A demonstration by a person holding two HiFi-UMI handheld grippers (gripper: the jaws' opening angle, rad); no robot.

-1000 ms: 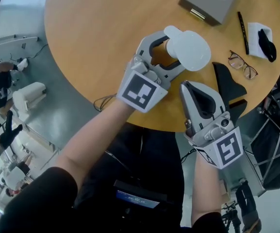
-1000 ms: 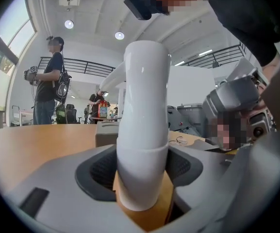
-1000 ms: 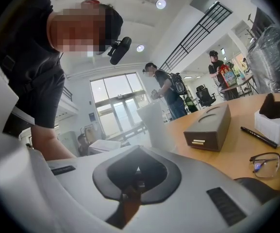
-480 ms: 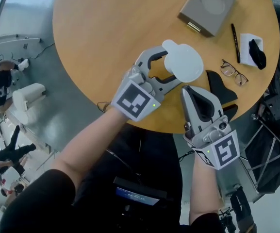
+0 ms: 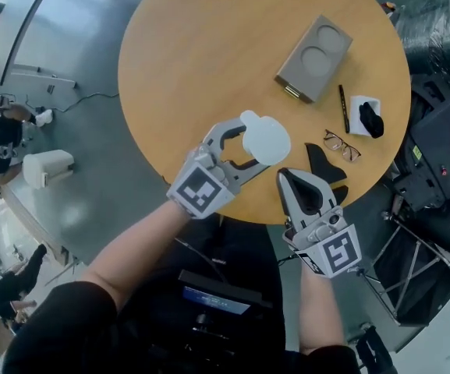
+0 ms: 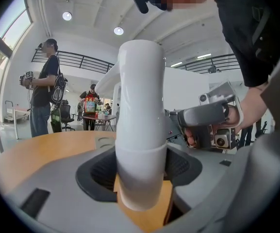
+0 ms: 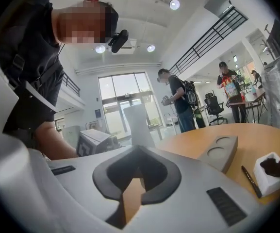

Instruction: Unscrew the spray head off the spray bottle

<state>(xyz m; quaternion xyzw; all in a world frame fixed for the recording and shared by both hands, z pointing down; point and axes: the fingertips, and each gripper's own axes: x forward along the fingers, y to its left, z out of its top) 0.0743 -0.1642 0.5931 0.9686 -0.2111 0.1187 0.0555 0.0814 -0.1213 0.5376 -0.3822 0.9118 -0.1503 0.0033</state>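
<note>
Left claw [image 5: 254, 143] clenched round white spray bottle [image 5: 267, 137]. Both hands higher than second ago. Bottle now looks lifted off bench [image 5: 209, 61]. Right claw [image 5: 285, 176] closed, empty, just beside. Spray head [image 6: 140, 62] apparently on bottle.

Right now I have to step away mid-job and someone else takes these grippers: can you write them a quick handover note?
Left gripper: shut on the spray bottle, held upright between its pads, at the near edge of the table.
Right gripper: shut, empty, beside the bottle and clear of it.
Done: bottle gripped.
To do: the spray head is on the bottle; grip it with the right gripper and unscrew it.
</note>
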